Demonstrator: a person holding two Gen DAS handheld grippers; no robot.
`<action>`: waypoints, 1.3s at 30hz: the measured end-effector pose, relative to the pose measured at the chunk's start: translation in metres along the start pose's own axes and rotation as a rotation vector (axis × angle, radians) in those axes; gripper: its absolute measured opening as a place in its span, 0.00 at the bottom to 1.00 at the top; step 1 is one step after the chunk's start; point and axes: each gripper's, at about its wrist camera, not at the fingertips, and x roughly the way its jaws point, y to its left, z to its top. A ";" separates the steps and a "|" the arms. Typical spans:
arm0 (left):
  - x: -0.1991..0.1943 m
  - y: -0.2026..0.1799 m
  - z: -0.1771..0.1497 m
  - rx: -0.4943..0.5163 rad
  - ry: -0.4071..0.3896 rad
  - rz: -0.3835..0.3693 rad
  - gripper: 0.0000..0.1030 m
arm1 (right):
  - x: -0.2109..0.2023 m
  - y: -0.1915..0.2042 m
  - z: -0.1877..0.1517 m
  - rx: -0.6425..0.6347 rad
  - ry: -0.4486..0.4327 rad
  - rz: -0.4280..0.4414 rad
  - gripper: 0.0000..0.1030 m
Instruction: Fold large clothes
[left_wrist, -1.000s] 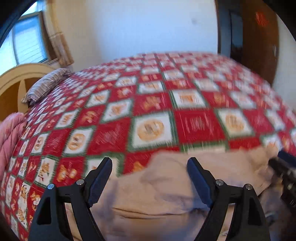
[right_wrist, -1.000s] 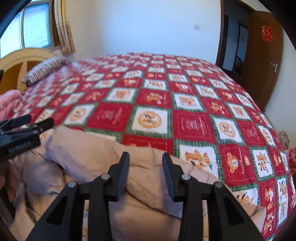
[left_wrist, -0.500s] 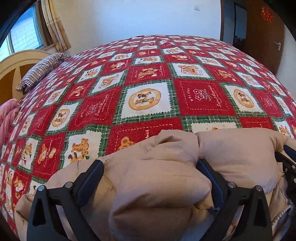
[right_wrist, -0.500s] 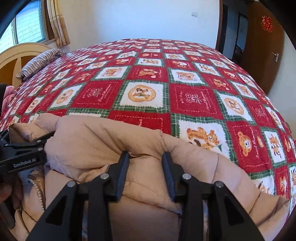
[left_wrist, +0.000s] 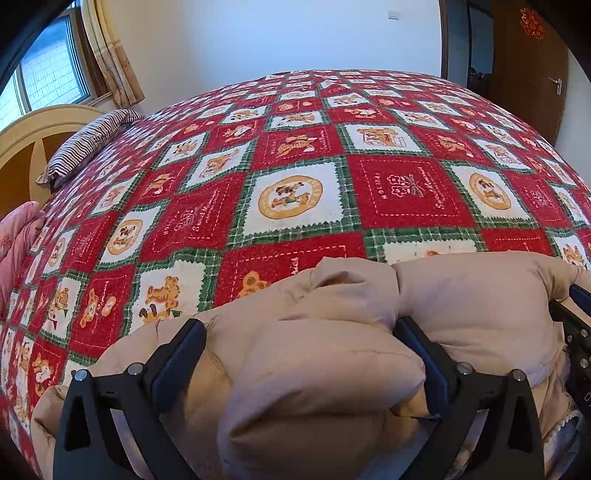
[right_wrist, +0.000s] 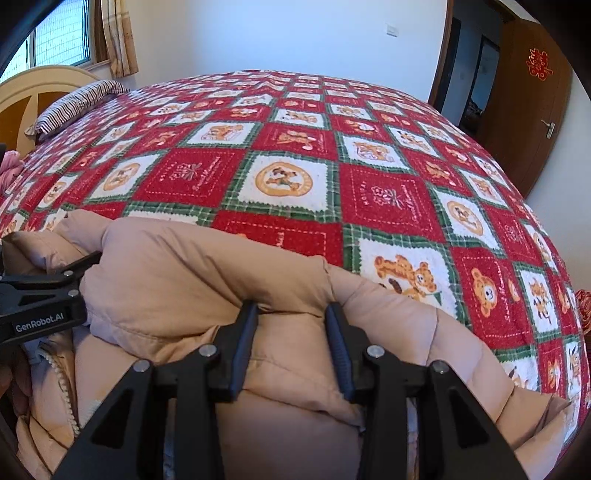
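A beige puffy jacket (left_wrist: 325, 369) lies bunched at the near edge of the bed, and shows as well in the right wrist view (right_wrist: 192, 273). My left gripper (left_wrist: 299, 325) stands wide open with a thick fold of the jacket bulging between its fingers. My right gripper (right_wrist: 291, 308) is shut on a fold of the jacket's upper layer. The left gripper's body (right_wrist: 44, 295) shows at the left edge of the right wrist view, and the right gripper (left_wrist: 576, 332) at the right edge of the left wrist view. A zipper edge (right_wrist: 59, 373) is visible at the lower left.
The bed has a red, green and white patchwork cover (left_wrist: 295, 155) that stretches far beyond the jacket. A striped pillow (left_wrist: 88, 140) and a curved headboard (left_wrist: 22, 147) are at the left, with pink bedding (left_wrist: 18, 236). A brown door (right_wrist: 532, 110) stands at the right.
Both grippers have come down with the jacket, which now rests bunched on the bed cover. The left jaws have spread wider around the fold.
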 end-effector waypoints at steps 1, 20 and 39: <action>0.000 0.000 0.000 0.001 -0.001 0.002 0.99 | 0.000 0.000 0.000 -0.004 0.002 -0.004 0.41; 0.003 0.000 0.000 0.002 0.005 -0.002 0.99 | 0.002 0.006 0.001 -0.025 0.005 -0.037 0.42; 0.002 -0.008 0.012 0.055 0.058 0.017 0.99 | 0.004 0.018 0.004 -0.094 0.030 -0.104 0.43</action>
